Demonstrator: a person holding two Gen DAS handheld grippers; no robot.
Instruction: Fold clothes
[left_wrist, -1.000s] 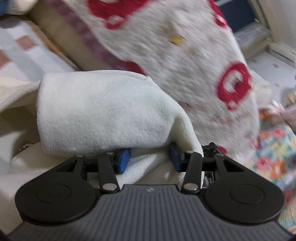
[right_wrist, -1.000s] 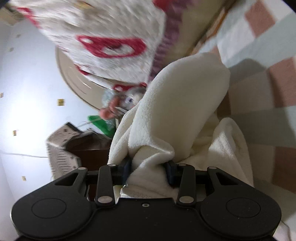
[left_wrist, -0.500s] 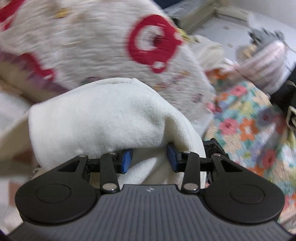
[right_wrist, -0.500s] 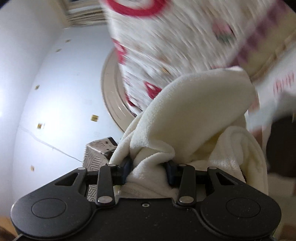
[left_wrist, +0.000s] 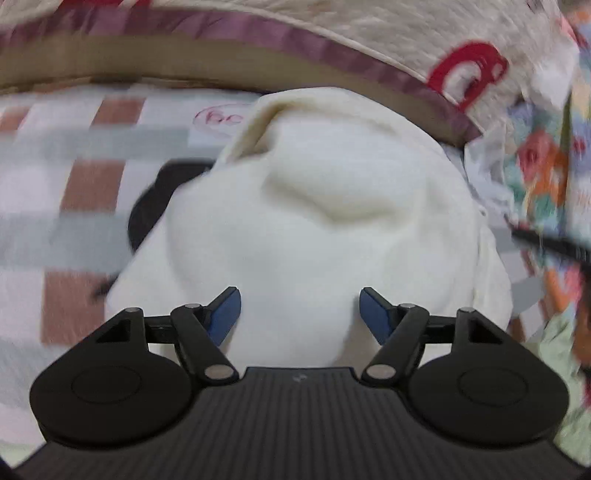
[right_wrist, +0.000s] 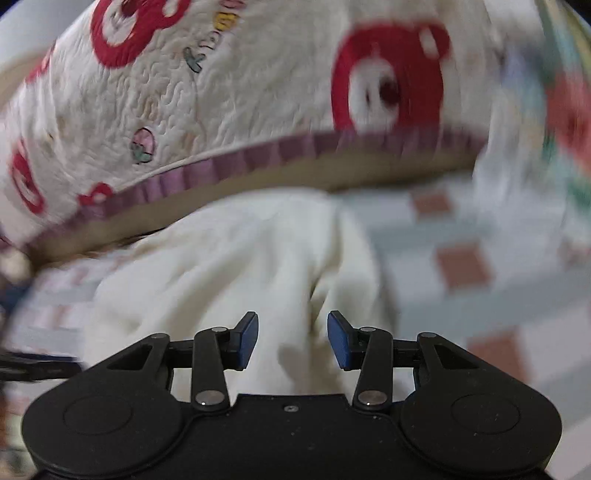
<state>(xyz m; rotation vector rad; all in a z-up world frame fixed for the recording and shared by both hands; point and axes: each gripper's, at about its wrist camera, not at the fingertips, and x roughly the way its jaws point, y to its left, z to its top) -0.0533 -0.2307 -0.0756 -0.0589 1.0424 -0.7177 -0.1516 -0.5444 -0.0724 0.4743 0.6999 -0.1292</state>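
Note:
A cream fleece garment (left_wrist: 325, 221) lies bunched on the checked bedsheet (left_wrist: 74, 177). My left gripper (left_wrist: 300, 317) stands open over its near edge, and the blue pads (left_wrist: 225, 317) are spread wide with fleece showing between them. In the right wrist view the same garment (right_wrist: 229, 277) stretches away from my right gripper (right_wrist: 292, 339). Its pads (right_wrist: 247, 338) stand close together with a thick fold of fleece pinched between them. Both views are blurred by motion.
A quilted blanket with red prints and a purple border (right_wrist: 184, 92) hangs over the far side of the bed (left_wrist: 369, 29). Floral fabric (left_wrist: 543, 158) lies at the right. A dark blurred shape (left_wrist: 147, 210) shows behind the garment's left side.
Both grippers swung down from facing the room to facing the bed, carrying the garment onto the sheet. The left fingers spread apart and let go. The right fingers kept their spacing.

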